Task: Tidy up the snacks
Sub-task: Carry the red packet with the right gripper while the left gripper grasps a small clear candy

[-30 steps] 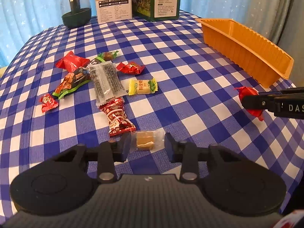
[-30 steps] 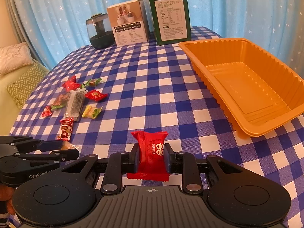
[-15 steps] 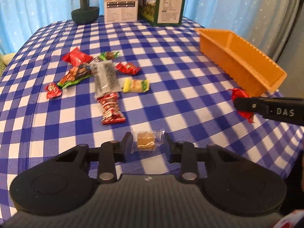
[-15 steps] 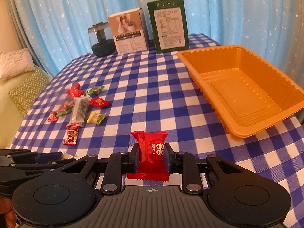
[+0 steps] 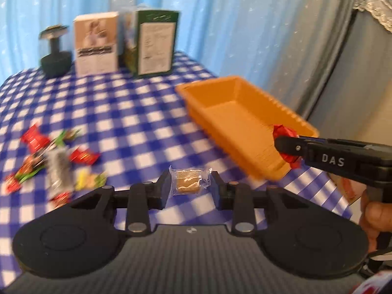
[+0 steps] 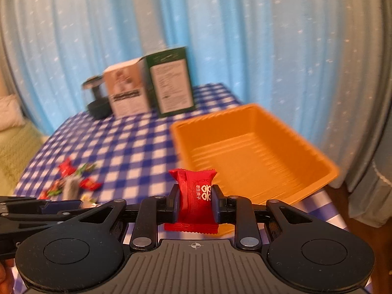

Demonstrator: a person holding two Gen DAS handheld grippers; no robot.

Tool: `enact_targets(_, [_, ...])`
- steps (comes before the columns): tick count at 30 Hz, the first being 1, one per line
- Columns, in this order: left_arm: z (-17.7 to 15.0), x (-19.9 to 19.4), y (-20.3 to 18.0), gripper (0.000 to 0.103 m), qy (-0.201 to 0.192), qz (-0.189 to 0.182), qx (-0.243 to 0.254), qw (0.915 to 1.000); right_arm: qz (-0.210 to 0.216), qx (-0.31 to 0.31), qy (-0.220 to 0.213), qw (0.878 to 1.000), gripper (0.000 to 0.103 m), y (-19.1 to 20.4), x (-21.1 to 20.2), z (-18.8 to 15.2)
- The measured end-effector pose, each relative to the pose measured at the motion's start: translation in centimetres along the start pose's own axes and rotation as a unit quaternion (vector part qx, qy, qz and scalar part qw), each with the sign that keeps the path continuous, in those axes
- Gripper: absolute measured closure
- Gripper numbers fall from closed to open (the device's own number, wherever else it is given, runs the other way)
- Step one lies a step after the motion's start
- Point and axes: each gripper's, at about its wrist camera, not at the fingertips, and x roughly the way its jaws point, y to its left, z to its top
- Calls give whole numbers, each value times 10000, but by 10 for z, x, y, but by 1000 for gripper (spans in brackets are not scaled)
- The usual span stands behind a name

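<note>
— Where the right hand-held gripper (image 6: 194, 203) pinches it, what does the red candy (image 6: 196, 197) say?

— White Chinese characters run down the glossy wrapper under a double-happiness mark; too small for me to read further. The wrapper is pillow-shaped with crimped, serrated ends, and it stands upright between the pads, held above the near end of the tray (image 6: 316, 169).

— Any other writing?

— White letters "DAS" on the side of that same gripper, seen from the left camera. The green box (image 5: 156, 44) carries a white label panel, and the white box (image 5: 96, 42) a dark band of print; both are too blurred to read.

— And the left hand-held gripper (image 5: 190, 183)?

— Its jaws are closed on a wafer (image 5: 188, 182), a tan square sealed in clear crinkly film, held above the surface (image 5: 137, 112), near the tray's front corner.

— Describe the tray.

— Orange moulded plastic, rectangular, with ribbed walls and a flat rim. It sits on a blue-and-white checked cloth.

— The remaining snacks?

— A loose pile (image 5: 54, 164) at the left, well apart from the tray: red, green, yellow and clear foil wrappers, blurred. A dark round jar (image 5: 55, 54) stands beside the boxes at the far edge.
</note>
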Motion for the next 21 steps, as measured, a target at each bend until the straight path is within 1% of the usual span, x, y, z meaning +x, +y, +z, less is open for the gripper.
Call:
enact_targets(4, [20,20,-27,72,-43,-215,79,9997,-183,130,-11,9997,77,-34,3,18])
enact_targets(9, [36,45,-56,71,-58,-361,245,9990,-317,279,-91,9991,77,-69,6,34])
enact_targets(17, [52,77,-84,70,-44,-508,365,9980,-329,455,34,9984,77,-101,16,39])
enact_targets(18, [53,81,-86,68,-51,-503,368,9980,-332,490,35,9982,77,-103,17,39])
enact_targets(21, [55,91,-89,49,-96,-446,390,9982,-334,568,44,9978,77,-109,18,38])
